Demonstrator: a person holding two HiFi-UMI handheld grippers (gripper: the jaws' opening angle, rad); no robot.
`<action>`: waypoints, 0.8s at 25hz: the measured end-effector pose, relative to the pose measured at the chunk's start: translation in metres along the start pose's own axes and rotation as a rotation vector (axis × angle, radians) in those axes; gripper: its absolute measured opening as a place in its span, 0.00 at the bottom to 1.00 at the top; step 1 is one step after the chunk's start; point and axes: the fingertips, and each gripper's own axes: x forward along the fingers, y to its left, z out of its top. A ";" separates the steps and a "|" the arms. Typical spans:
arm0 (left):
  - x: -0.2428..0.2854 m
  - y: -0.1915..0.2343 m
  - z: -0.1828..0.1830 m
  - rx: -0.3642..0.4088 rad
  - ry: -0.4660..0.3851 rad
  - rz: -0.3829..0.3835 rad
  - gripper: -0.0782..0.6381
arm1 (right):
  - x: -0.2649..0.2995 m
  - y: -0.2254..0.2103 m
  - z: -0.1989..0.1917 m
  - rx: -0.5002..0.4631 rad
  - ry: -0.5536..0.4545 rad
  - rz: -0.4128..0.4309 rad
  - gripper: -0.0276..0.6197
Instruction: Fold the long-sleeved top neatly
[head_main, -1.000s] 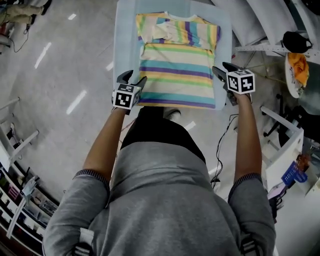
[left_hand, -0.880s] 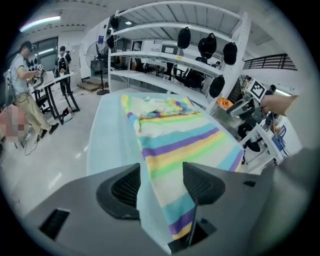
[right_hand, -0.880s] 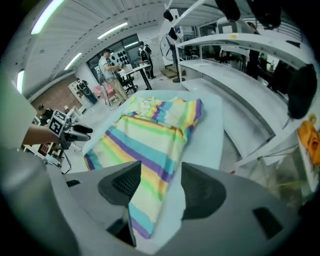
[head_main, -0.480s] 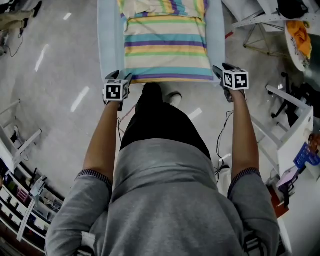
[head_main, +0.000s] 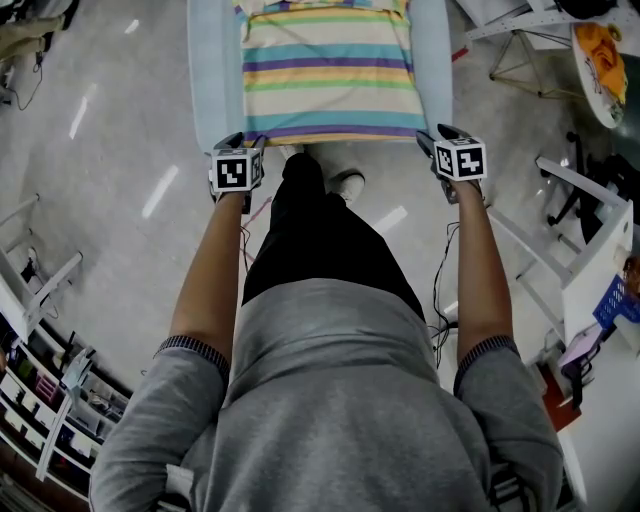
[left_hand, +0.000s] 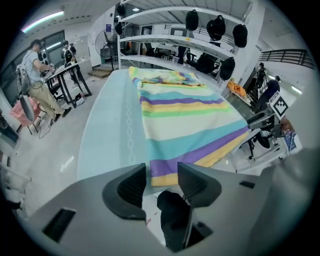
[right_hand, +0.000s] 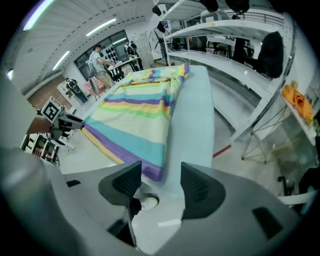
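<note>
Top: the striped long-sleeved top (head_main: 335, 75) lies flat along the counter (head_main: 213, 70), with its hem at the counter's near edge.
Left tool: I hold the left tool (head_main: 245, 143) at the counter's near left corner, pointing steeply down. Its jaws are closing around the top's left hem corner, and the pads are not yet pressing it.
Right tool: I hold the right tool (head_main: 432, 138) at the counter's near right corner. Its jaws are wide and opening, framing the right hem corner and bare counter edge, and they grip nothing.

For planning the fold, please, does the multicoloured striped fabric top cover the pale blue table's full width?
No, bare table shows on both sides of the striped top.
</note>
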 end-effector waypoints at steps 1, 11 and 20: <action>-0.002 -0.001 0.000 -0.001 -0.007 0.003 0.41 | 0.000 0.001 -0.003 -0.008 -0.001 0.000 0.45; -0.011 -0.006 -0.013 0.041 -0.031 -0.019 0.37 | 0.014 0.009 -0.017 -0.105 0.002 0.018 0.40; -0.017 -0.003 -0.006 0.071 -0.072 -0.034 0.16 | 0.014 0.022 -0.008 -0.270 -0.003 -0.007 0.09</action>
